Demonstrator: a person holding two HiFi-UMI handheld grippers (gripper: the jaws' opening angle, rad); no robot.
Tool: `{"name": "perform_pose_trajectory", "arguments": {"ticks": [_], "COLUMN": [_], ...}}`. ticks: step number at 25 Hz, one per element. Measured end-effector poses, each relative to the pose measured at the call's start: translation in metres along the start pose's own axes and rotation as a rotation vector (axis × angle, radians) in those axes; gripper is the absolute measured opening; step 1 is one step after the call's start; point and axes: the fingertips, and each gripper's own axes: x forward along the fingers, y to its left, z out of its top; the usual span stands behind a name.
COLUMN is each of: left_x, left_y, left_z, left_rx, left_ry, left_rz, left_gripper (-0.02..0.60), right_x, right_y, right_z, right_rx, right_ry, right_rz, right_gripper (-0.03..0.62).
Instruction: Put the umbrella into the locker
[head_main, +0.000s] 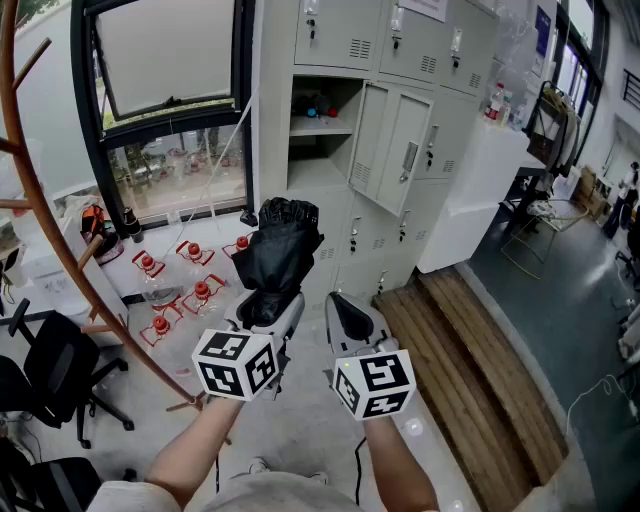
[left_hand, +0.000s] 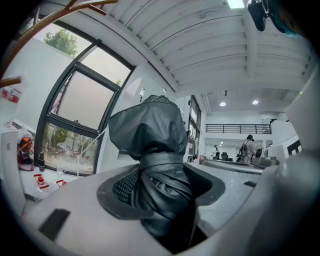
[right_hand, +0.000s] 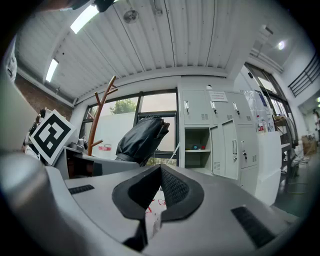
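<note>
A folded black umbrella (head_main: 278, 255) stands upright in my left gripper (head_main: 268, 302), which is shut on its lower part. In the left gripper view the umbrella (left_hand: 152, 150) fills the gap between the pads, and the left gripper (left_hand: 160, 186) clamps it around its strap. My right gripper (head_main: 352, 318) hovers beside it on the right, shut with nothing in it; its pads (right_hand: 172, 187) meet at the tips. The grey locker bank (head_main: 400, 60) is ahead, with one compartment (head_main: 320, 130) open and its door (head_main: 400, 150) swung out. From the right gripper view the umbrella (right_hand: 140, 137) and the open compartment (right_hand: 196, 145) both show.
A wooden coat rack (head_main: 55, 250) curves up at the left, with black office chairs (head_main: 50, 370) below it. Small red objects (head_main: 175, 290) lie on the floor by the window. A wooden platform (head_main: 480, 360) runs along the right, beside a white counter (head_main: 480, 190).
</note>
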Motion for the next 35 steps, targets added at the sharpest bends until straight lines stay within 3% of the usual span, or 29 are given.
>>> {"name": "perform_pose_trajectory", "arguments": {"ticks": [19, 35], "left_x": [0.053, 0.161], "left_y": [-0.038, 0.033], "left_z": [-0.018, -0.015], "left_rx": [0.025, -0.002], "left_ry": [0.041, 0.061], "left_rz": [0.050, 0.031], "left_gripper": [0.259, 0.259], "right_x": [-0.011, 0.101], "right_y": [-0.068, -0.120], "right_z": [-0.018, -0.034], "right_rx": [0.058, 0.038], "right_ry": [0.011, 0.052], "right_rz": [0.040, 0.032], "right_gripper": [0.003, 0.003]}}
